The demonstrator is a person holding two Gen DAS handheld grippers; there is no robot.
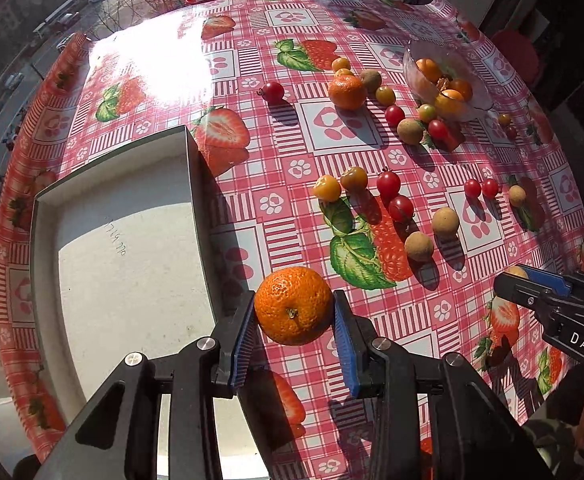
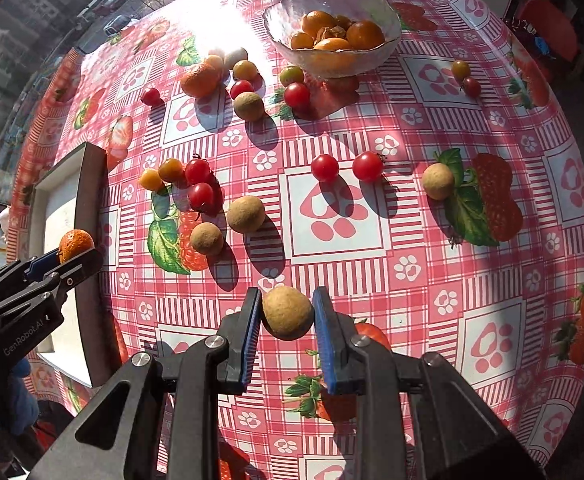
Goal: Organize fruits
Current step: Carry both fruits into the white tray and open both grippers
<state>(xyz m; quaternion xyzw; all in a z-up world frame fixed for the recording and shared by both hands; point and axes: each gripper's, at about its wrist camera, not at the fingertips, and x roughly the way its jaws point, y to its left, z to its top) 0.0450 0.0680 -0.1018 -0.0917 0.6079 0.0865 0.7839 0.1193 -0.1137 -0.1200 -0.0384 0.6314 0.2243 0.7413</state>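
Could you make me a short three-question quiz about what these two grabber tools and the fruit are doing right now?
1. True or false: the left gripper holds a red tomato.
2. What fruit sits between the fingers of the right gripper? A) brown longan B) mandarin C) tomato
3. Fill in: the glass bowl holds ____-coloured fruits.

Key:
1. False; it holds a mandarin.
2. A, the longan.
3. Orange.
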